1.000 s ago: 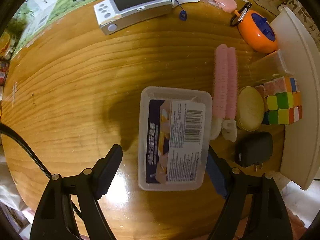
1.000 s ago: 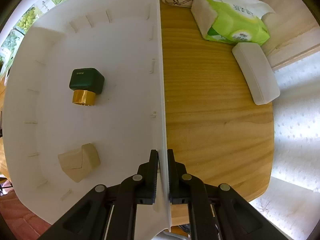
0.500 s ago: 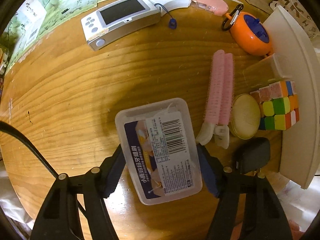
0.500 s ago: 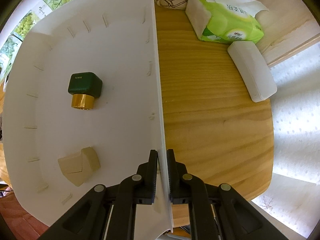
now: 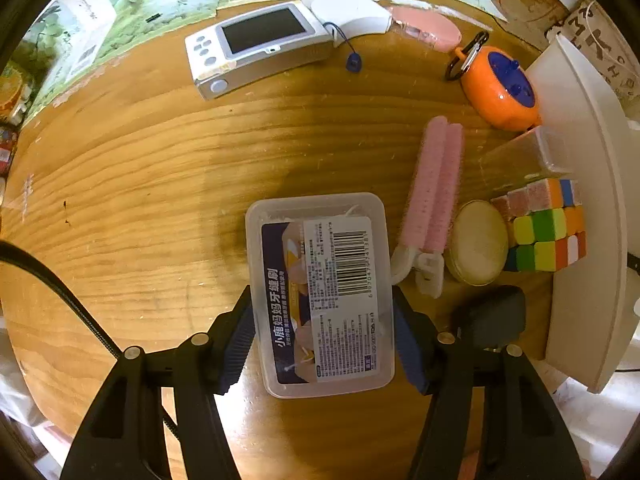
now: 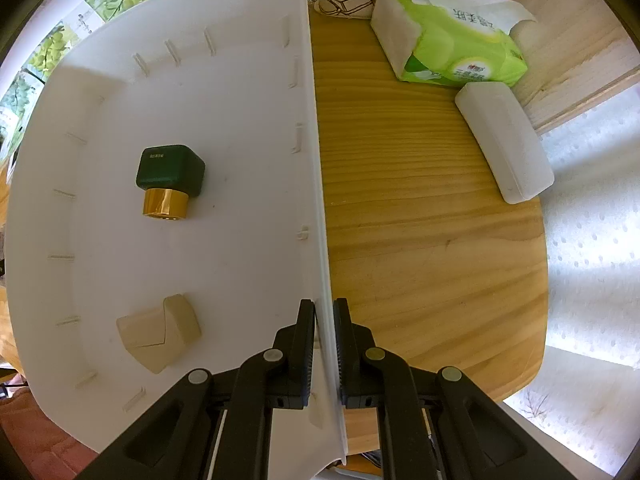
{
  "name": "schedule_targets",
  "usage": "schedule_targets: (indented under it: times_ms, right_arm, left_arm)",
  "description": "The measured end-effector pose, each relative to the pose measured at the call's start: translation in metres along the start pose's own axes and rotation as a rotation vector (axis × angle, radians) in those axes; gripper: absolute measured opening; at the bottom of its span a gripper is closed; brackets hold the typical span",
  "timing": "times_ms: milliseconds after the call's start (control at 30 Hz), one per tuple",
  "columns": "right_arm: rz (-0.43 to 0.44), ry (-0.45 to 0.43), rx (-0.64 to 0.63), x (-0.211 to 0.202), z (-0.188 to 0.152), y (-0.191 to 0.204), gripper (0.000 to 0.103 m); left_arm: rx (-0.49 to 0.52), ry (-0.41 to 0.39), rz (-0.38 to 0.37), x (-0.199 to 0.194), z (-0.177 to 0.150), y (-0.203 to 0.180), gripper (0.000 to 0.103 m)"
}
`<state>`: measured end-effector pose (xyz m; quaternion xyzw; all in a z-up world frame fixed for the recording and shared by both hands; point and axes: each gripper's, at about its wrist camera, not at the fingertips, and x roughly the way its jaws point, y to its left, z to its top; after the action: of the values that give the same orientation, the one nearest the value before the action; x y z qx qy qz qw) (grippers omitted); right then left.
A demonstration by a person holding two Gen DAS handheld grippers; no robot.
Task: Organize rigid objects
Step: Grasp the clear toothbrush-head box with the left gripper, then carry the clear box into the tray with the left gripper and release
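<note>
While the right gripper (image 6: 323, 344) pinched the white tray (image 6: 160, 80) wall, the left gripper (image 5: 322, 340) clasped the clear box (image 5: 320, 292) left of the tray, ready for lifting trayward.

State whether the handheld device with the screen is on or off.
Appears off: the handheld device lies on the table with a dark, blank screen.

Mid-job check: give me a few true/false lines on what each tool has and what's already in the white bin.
1. The left tool grips the clear plastic labelled box. True.
2. The right tool is open and free. False: it clamps the white plastic bin wall.
3. The green cube-shaped bottle with gold cap lies in the bin. True.
4. The multicoloured puzzle cube is in the bin. False: it sits on the wooden table.
</note>
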<state>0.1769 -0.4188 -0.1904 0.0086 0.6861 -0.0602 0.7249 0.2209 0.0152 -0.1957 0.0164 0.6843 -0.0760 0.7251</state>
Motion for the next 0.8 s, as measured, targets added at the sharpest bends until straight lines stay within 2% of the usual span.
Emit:
schedule_targets:
  times_ms: [433, 633, 800]
  right_arm:
    - [0.047, -0.012, -0.017, 0.0, -0.003, -0.008, 0.01]
    - [0.068, -0.008, -0.065, 0.0, -0.006, -0.011, 0.01]
    - [0.091, -0.008, -0.098, 0.001, -0.009, -0.012, 0.009]
  left_arm:
    - [-0.067, -0.107, 0.01, -0.055, -0.026, -0.023, 0.066]
    - [-0.086, -0.182, 0.003, -0.089, -0.03, -0.032, 0.066]
    - [-0.094, -0.246, -0.01, -0.108, -0.03, -0.056, 0.066]
